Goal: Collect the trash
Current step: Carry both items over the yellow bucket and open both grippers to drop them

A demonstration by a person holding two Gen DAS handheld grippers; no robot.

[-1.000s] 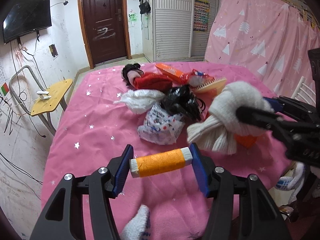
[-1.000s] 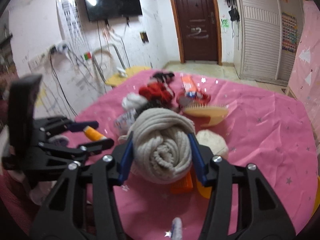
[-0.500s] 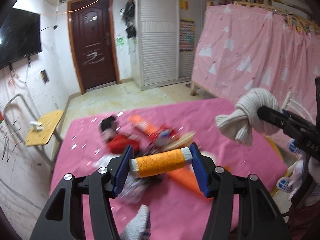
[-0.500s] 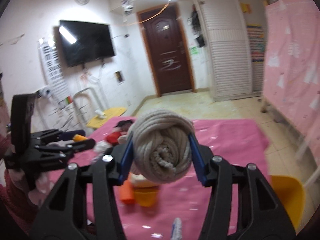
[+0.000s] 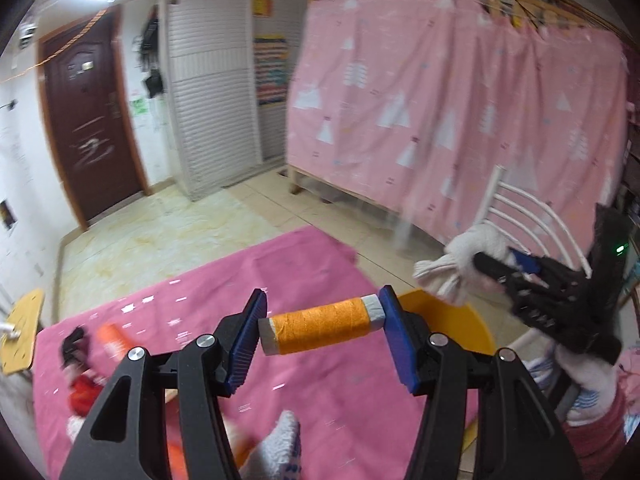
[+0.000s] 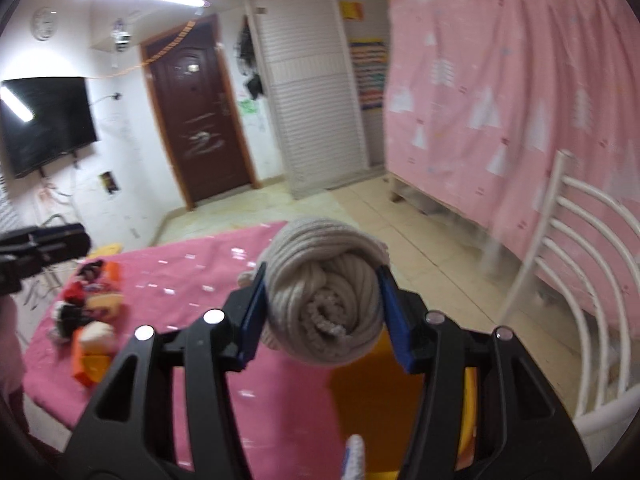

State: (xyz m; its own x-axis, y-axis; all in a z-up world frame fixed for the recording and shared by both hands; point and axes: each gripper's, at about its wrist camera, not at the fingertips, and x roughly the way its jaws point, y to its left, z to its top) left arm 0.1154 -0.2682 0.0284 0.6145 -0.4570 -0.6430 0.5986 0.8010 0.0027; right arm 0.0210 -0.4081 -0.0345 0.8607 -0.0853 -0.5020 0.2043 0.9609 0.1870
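Orange thread spool [image 5: 322, 325] clamped end to end in left gripper [image 5: 323, 330]; rolled beige sock [image 6: 322, 295] squeezed in right gripper [image 6: 320, 312].
Both sets of jaws about half open, pads pressing on their loads. Both held up over the yellow bin [image 5: 460, 320] just off the pink table edge [image 5: 312, 248]. Remaining clutter [image 6: 90, 312] sits at the table's far side.

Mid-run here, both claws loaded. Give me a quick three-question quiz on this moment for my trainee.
1. What does the left claw hold?
2. True or false: the right claw is empty.
3. Which container lies just below and beyond both claws? A) yellow bin B) blue bucket C) cardboard box

Key:
1. An orange thread spool, clamped end to end between the pads.
2. False; it grips a knotted beige sock.
3. A.
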